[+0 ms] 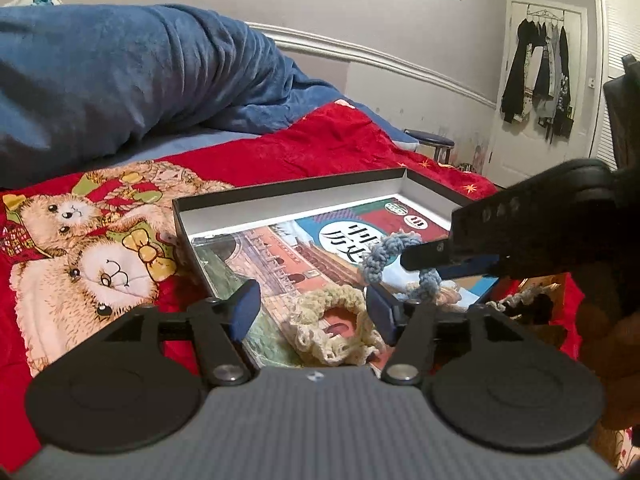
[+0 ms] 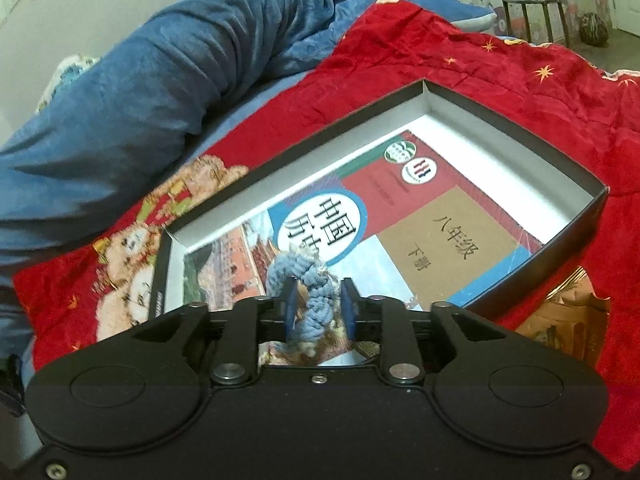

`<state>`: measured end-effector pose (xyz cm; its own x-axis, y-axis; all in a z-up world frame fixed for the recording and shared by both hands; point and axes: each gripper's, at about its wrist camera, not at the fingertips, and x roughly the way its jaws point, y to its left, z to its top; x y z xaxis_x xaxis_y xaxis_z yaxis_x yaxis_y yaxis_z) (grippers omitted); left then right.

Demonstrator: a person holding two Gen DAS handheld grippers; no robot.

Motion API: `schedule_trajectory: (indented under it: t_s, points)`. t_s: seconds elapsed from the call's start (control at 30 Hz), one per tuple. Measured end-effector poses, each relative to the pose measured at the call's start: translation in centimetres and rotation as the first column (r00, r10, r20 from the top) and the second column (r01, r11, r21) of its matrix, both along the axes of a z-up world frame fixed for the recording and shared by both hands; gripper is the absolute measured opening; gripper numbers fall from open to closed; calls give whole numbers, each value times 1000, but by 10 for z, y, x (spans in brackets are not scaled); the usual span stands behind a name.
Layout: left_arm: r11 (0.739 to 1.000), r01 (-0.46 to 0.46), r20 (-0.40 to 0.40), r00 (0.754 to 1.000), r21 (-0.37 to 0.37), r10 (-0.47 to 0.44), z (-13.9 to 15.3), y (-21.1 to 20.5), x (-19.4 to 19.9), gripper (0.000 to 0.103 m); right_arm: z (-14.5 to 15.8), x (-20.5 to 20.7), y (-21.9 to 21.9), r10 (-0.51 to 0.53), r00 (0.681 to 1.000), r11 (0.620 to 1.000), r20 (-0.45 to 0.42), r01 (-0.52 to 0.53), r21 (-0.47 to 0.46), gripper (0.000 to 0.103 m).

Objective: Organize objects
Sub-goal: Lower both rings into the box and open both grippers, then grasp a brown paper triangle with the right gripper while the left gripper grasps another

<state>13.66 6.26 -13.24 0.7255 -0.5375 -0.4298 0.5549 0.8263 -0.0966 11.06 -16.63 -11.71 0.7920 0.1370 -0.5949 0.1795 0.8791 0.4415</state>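
– Where is our blue scrunchie (image 2: 308, 292)?
– In the box (image 2: 576, 236) on the bed, between our right tongs (image 2: 319, 307), which are apart.
– And the left tongs (image 1: 312, 308)?
– Wide apart over the cream scrunchie (image 1: 336, 328).

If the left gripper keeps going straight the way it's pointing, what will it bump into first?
Probably the cream crocheted scrunchie. It lies on the book in the box, right between the left gripper's open fingers. Past it sit the blue scrunchie and the right gripper, though depth is hard to judge.
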Motion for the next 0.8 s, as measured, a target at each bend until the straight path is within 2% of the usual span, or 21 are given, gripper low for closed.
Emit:
schedule_trajectory:
  t_s: [0.13,0.2,0.3,0.37,0.47,0.57,0.63,0.7,0.8]
  points:
    - [1000,6,-7,1000,-16,-7,11,2,-5,72,15,-22,-7,-28,996,999,86,26,18,40]
    - [999,14,-7,1000,-45,-15,22,6,-11,73,25,-35,-9,-49,992,999,118,50,-5,43]
    - [997,40,40,998,-72,-37,38,8,-28,80,37,-55,-16,-98,983,994,153,105,-40,46]
    - [996,52,63,997,-70,-48,44,5,-39,81,41,-70,-24,-150,974,987,167,158,-34,48]
    - [993,105,89,991,-47,-101,46,-5,-56,81,40,-86,-37,-226,964,972,143,233,-34,48]
    - [990,138,70,988,-29,-136,44,-14,-68,81,35,-96,-44,-301,948,947,99,309,-83,48]
    - [989,131,6,991,-65,-131,39,-18,-76,81,29,-98,-51,-329,941,940,83,335,-62,48]
    - [988,108,-27,993,-113,-112,33,-19,-86,81,24,-95,-54,-340,939,936,53,343,-83,48]
    - [998,47,30,999,-50,-46,27,-26,-96,82,19,-85,-51,-330,944,930,-5,325,-172,48]
